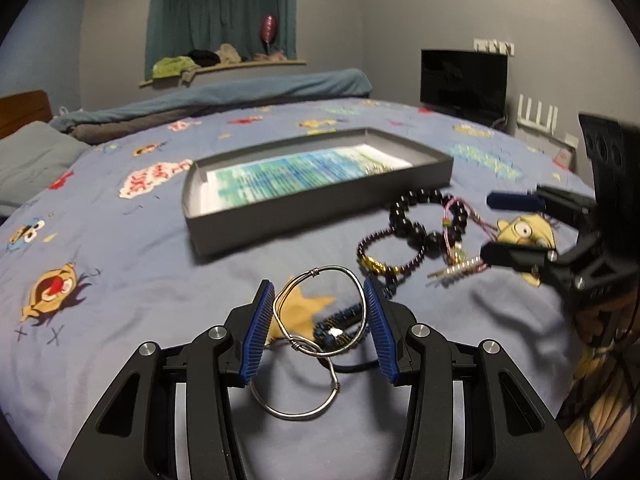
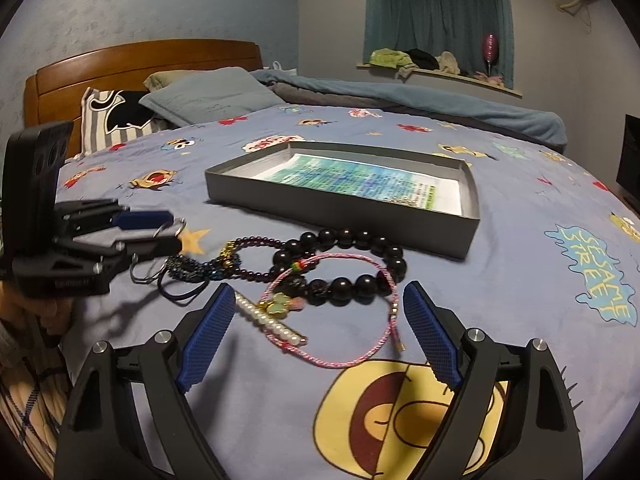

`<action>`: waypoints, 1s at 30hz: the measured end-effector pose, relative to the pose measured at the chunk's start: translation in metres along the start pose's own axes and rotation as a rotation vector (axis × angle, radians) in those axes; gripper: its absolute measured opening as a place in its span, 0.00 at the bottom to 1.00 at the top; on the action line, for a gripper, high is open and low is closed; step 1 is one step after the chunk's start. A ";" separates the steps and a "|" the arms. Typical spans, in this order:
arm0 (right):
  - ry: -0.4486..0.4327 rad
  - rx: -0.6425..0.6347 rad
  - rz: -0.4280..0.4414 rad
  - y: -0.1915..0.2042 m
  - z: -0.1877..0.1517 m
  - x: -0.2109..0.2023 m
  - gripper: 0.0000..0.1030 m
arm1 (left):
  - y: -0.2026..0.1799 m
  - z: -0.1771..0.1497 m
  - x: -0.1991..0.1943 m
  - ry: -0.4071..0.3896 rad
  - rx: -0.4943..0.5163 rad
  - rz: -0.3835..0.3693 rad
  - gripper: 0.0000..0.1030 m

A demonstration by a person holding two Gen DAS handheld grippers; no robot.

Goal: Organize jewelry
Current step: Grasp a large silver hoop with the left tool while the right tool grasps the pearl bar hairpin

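Observation:
A silver wire bangle (image 1: 332, 267) of two joined loops sits between the blue pads of my left gripper (image 1: 318, 288), which is shut on it just above the bedsheet; the right wrist view shows the same gripper (image 2: 172, 230) holding the bangle (image 2: 140, 278). My right gripper (image 2: 318, 292) stands open over a pink cord bracelet (image 2: 384, 336) and a pearl hair clip (image 2: 272, 324), touching neither. A black bead bracelet (image 2: 344, 236), a thin purple bead bracelet (image 2: 256, 240) and a dark blue beaded bracelet (image 2: 192, 270) lie just beyond. The grey tray (image 2: 340, 216) holds a printed sheet and a small chain (image 2: 404, 200).
Everything lies on a blue cartoon-print bedsheet (image 2: 520, 280). Pillows (image 2: 208, 96) and a wooden headboard (image 2: 140, 56) are at the far left, and a rolled blue blanket (image 2: 440, 100) runs along the far side. A dark screen (image 1: 464, 80) stands by the wall.

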State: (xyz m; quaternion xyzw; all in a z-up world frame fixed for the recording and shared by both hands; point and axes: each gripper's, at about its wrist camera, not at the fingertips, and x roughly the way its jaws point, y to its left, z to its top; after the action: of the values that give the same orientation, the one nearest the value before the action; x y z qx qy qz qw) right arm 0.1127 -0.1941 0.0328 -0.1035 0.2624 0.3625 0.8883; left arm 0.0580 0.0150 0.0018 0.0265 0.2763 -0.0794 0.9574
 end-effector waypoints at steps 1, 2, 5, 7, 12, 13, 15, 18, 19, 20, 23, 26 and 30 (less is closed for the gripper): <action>0.001 -0.004 0.006 0.001 0.000 0.000 0.76 | 0.001 0.000 -0.001 -0.006 -0.005 0.001 0.46; 0.004 -0.011 0.016 0.003 0.000 0.001 0.75 | 0.002 0.001 -0.002 -0.010 -0.009 0.002 0.46; 0.011 -0.041 0.038 0.010 -0.003 0.002 0.70 | 0.004 0.001 -0.003 -0.011 -0.017 0.000 0.46; 0.021 -0.069 0.042 0.016 -0.003 0.004 0.68 | 0.004 0.001 -0.003 -0.010 -0.014 -0.001 0.46; 0.056 -0.106 0.043 0.025 -0.005 0.013 0.56 | 0.003 0.001 -0.003 -0.007 -0.010 -0.005 0.46; 0.066 -0.107 0.044 0.025 -0.006 0.015 0.50 | 0.003 0.001 -0.003 -0.007 -0.011 -0.004 0.46; 0.072 -0.106 0.044 0.025 -0.006 0.016 0.40 | 0.003 0.000 -0.003 -0.008 -0.013 -0.004 0.46; 0.069 -0.111 0.046 0.026 -0.006 0.016 0.29 | 0.003 0.000 -0.004 -0.008 -0.014 -0.005 0.46; 0.065 -0.113 0.046 0.027 -0.007 0.015 0.24 | 0.003 0.000 -0.004 -0.007 -0.013 -0.004 0.46; 0.063 -0.114 0.045 0.027 -0.006 0.015 0.22 | 0.003 0.000 -0.004 -0.008 -0.011 -0.001 0.46; 0.053 -0.108 0.044 0.025 -0.005 0.014 0.16 | 0.004 0.000 -0.005 -0.010 -0.012 -0.001 0.46; 0.047 -0.102 0.039 0.023 -0.004 0.011 0.14 | 0.003 0.001 -0.005 -0.008 -0.013 0.000 0.46; 0.044 -0.100 0.032 0.019 -0.004 0.007 0.08 | 0.003 0.002 -0.006 -0.013 -0.014 0.001 0.46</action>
State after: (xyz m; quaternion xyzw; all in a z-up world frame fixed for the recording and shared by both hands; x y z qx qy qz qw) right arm 0.1025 -0.1774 0.0258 -0.1513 0.2651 0.3872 0.8700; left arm 0.0543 0.0189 0.0064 0.0194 0.2704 -0.0771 0.9595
